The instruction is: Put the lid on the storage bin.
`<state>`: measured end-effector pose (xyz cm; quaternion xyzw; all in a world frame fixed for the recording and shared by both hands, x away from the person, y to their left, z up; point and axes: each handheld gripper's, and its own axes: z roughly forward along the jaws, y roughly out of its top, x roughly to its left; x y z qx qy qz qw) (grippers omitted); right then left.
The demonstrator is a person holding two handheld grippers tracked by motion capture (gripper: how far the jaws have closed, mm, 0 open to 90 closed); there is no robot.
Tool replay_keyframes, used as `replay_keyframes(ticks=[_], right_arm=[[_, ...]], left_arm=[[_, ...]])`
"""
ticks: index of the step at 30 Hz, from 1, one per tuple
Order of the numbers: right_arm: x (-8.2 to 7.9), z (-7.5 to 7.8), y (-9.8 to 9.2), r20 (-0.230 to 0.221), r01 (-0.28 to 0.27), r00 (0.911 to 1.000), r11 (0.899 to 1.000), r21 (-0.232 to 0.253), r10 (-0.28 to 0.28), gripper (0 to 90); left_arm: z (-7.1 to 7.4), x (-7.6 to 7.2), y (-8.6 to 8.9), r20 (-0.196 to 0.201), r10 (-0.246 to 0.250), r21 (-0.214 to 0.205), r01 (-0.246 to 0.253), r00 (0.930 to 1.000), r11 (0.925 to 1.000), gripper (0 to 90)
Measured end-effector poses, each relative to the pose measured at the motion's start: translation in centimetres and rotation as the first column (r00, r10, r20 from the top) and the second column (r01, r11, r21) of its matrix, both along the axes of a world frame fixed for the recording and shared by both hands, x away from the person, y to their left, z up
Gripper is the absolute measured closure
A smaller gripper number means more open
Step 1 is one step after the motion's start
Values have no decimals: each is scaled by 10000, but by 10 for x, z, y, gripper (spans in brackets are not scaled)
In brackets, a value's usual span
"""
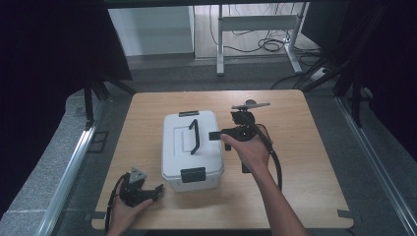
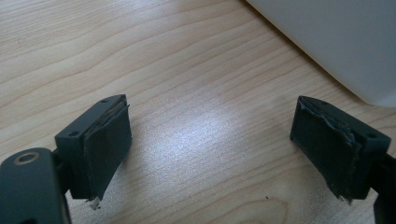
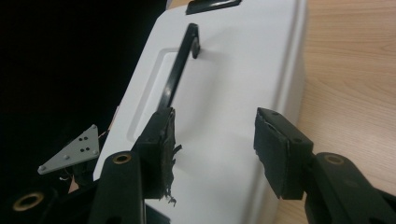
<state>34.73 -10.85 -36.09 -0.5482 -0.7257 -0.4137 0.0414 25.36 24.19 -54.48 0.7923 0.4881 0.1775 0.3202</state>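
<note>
Box point(image 1: 193, 147) mid-worktop, handle point(image 1: 194, 136) upright. Right hand-held gripper point(image 1: 216, 135) jaws wide, empty, beside lid; left hand-held gripper point(image 1: 156, 190) wide, empty. Steady box before unlatching front clasp point(image 1: 193, 174).

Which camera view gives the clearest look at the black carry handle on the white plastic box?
The right gripper view: the black carry handle stands raised above the lid of the white plastic box, seen close and along its length. The high view shows the handle small, from above. The left gripper view catches just a corner of the box.

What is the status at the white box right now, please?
Right gripper open over white box, holding nothing. Left gripper open, resting on table beside it. Black handle raised, latches shut. Nothing blocking.
</note>
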Motion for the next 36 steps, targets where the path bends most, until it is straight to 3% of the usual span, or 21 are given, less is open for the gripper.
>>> replay_keyframes(ticks=[11,19,23,36], right_arm=[[-19,-14,-59,324,640,9973,9964,563,-659,487],[-37,-30,-103,381,1240,9910,9869,1031,-1285,482],[-45,-41,-118,443,1378,9887,9844,1095,-1434,478],[-68,-81,-158,48,1889,9816,9743,1225,-1909,476]], left_arm=[[0,0,0,16,4,-8,-4,10000,10000,123],[0,0,0,21,6,-13,-6,10000,10000,124],[0,0,0,28,10,-21,-10,10000,10000,123],[0,0,0,14,30,-43,-30,10000,10000,124]])
